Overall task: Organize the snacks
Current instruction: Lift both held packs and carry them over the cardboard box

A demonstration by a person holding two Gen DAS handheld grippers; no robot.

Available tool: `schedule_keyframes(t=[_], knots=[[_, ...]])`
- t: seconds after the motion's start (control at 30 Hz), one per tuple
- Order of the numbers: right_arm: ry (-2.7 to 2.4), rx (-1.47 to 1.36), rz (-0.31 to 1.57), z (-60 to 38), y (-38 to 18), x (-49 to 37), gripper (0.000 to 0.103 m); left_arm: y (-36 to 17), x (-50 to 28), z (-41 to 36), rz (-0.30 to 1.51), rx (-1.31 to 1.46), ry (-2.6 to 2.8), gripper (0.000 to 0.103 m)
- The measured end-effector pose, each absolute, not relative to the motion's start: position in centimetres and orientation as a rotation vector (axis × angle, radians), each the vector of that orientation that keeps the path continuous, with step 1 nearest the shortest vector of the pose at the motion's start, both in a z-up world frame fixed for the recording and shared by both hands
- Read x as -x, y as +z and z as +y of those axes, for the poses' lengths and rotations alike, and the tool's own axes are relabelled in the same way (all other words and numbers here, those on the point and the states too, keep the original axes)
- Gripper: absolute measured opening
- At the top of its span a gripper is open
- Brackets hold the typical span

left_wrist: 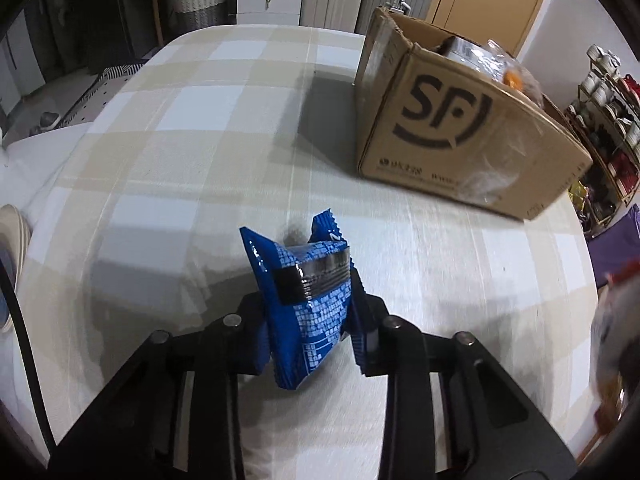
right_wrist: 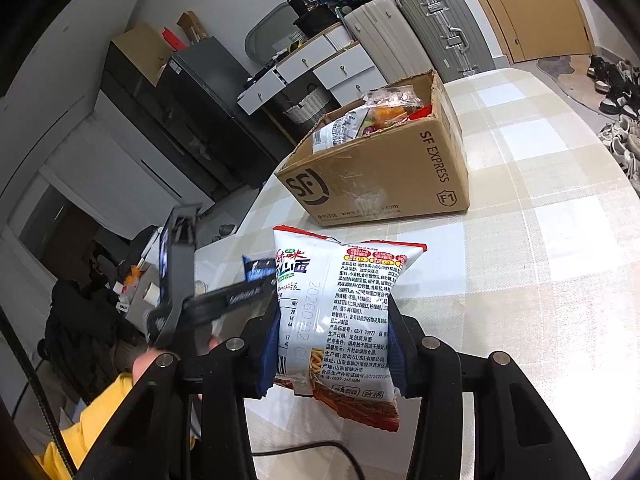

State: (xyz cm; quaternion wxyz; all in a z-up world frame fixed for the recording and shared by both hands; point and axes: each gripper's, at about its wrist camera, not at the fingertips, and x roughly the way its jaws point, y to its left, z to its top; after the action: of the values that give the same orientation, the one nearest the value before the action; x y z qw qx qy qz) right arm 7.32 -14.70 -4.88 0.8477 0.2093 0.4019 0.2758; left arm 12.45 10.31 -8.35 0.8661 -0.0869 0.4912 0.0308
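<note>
My left gripper (left_wrist: 308, 320) is shut on a blue snack packet (left_wrist: 304, 288), held upright just above the checked tablecloth (left_wrist: 180, 140). My right gripper (right_wrist: 332, 344) is shut on a white noodle-snack bag (right_wrist: 344, 312) with red ends, its printed back facing the camera. An open SF cardboard box (left_wrist: 452, 128) stands beyond both grippers on the table, with several snack packs (right_wrist: 380, 114) inside the box (right_wrist: 384, 176). In the right wrist view the left gripper (right_wrist: 224, 304) appears blurred at the left with the blue packet (right_wrist: 258, 270) at its tip.
Suitcases (right_wrist: 440, 32) and white drawers (right_wrist: 320, 68) stand behind the table. A shelf of cups (left_wrist: 608, 120) is at the right, and shoes (right_wrist: 616, 92) lie on the floor. A yellow sleeve (right_wrist: 92, 420) and a black cable (right_wrist: 312, 450) are at the near table edge.
</note>
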Motion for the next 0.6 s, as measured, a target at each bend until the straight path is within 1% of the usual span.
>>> schedule_keyframes(t=[0.17, 0.4, 0.6], knots=[[0.570, -0.431, 0.849, -14.3, -5.0, -7.0, 0.044, -7.4, -9.9, 10.4, 1.004, 0.187, 0.040, 0.026], [0.596, -0.400, 0.839, -12.8, -4.8, -6.8, 0.044, -3.6, -5.3, 8.7, 0.900, 0.120, -0.010, 0.026], [0.631, -0.360, 0.838, -10.9, -5.0, -6.0, 0.044, -1.3, -1.2, 8.5, 0.847, 0.102, -0.039, 0.026]])
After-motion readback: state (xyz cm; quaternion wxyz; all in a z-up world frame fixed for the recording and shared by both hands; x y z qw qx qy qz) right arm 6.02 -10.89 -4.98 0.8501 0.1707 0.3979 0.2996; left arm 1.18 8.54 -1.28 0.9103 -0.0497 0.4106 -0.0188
